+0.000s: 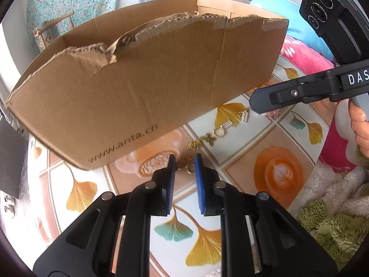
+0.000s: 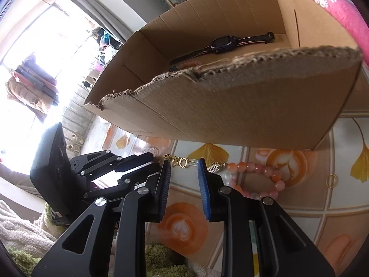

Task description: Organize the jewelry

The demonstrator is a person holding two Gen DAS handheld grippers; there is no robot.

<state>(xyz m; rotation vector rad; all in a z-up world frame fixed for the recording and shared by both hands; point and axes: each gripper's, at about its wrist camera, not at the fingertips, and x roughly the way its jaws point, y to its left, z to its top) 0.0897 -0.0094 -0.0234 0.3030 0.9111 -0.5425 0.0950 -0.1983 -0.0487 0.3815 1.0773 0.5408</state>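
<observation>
Gold chain (image 1: 208,138) lies on the patterned tablecloth (image 1: 288,138) just in front of the torn cardboard box (image 1: 138,87); its near end sits between the spread fingers of the left gripper (image 1: 184,161), unpinched. Right gripper (image 2: 183,164) also spread, tips flanking the chain beside a pink bead bracelet (image 2: 265,173). A dark watch (image 2: 222,43) rests inside the box.

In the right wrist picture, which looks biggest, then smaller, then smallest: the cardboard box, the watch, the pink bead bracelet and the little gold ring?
1. cardboard box, by far the biggest.
2. watch and pink bead bracelet: they look about alike, and the watch lies farther away, so I won't rank them.
3. little gold ring, the smallest.
</observation>
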